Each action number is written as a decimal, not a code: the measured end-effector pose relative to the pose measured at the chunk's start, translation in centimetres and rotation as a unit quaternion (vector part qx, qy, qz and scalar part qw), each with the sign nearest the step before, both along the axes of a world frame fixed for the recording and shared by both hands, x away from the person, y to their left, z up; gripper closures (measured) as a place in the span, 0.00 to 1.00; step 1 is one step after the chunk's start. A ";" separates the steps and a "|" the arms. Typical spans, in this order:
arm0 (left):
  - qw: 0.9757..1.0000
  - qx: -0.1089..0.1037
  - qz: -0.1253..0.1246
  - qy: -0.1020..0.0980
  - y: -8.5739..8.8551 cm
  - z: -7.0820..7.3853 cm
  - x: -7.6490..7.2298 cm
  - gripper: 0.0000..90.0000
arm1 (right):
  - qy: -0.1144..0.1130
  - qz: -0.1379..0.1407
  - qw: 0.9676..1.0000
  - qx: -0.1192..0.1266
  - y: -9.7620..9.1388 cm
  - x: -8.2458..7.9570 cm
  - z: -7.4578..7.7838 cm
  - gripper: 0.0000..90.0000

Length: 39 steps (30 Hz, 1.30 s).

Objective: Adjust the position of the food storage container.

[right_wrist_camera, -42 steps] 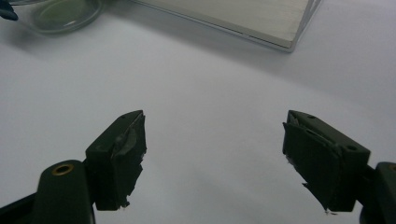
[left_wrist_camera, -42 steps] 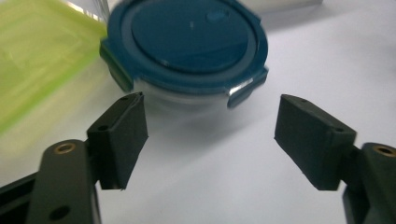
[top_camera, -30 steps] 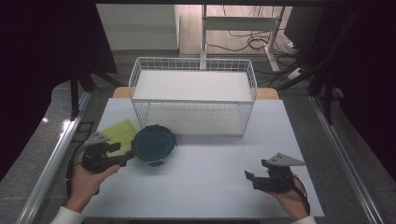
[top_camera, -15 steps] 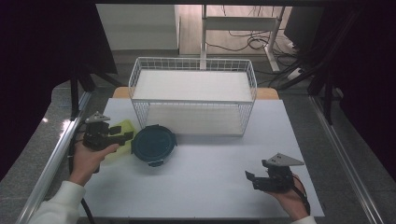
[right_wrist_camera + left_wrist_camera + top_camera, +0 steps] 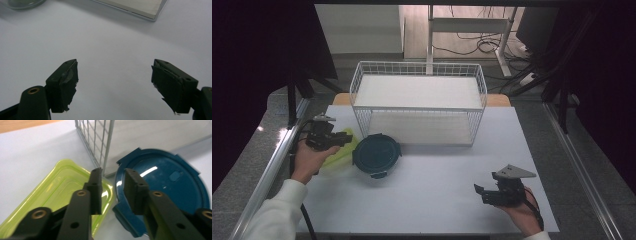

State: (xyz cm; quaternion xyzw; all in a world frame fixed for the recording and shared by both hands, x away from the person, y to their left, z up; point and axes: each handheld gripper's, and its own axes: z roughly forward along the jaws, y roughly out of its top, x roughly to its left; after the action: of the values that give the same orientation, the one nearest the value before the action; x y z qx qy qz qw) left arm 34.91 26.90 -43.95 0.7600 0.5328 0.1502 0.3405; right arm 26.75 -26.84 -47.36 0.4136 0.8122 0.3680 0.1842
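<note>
Left tool [image 5: 343, 138] hovering over green lid [image 5: 337, 150], just beside blue lid [image 5: 377, 155], jaws just narrowed, nothing between. Right tool [image 5: 479, 192] released, resting near right on tabletop [image 5: 437, 200].

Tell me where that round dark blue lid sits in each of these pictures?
High view: the blue lid lies left of centre, before the wire basket.
Left gripper view: the lid is at right, behind the right-hand jaw.
Right gripper view: I cannot make it out there.
Shared landmark: the wire basket, just behind the lid.
</note>
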 end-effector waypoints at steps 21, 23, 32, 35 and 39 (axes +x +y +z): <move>0.997 0.032 -0.033 0.054 -0.8 -2.6 3.4 1.00 | 0.005 -0.002 1.000 -0.006 0.0 0.1 -0.3 0.23; 0.997 0.040 -0.037 0.056 -1.2 -2.9 3.6 1.00 | 0.005 -0.002 1.000 -0.006 0.0 0.1 -0.3 0.23; 0.995 0.059 -0.055 0.061 -2.2 -3.5 4.2 1.00 | 0.007 -0.003 1.000 -0.007 -0.1 0.2 -0.3 0.23; 0.995 0.059 -0.055 0.062 -2.2 -3.5 4.2 1.00 | 0.006 -0.003 1.000 -0.007 -0.1 0.2 -0.4 0.23; 0.995 0.066 -0.054 0.059 -2.5 -3.5 4.2 1.00 | 0.006 -0.003 1.000 -0.008 0.0 0.2 -0.4 0.23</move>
State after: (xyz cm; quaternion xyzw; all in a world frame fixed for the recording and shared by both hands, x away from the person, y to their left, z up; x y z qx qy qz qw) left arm 39.08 24.45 -47.48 0.8162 0.4988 0.1213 0.2651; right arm 26.96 -26.87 -47.75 0.4170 0.8151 0.3578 0.1836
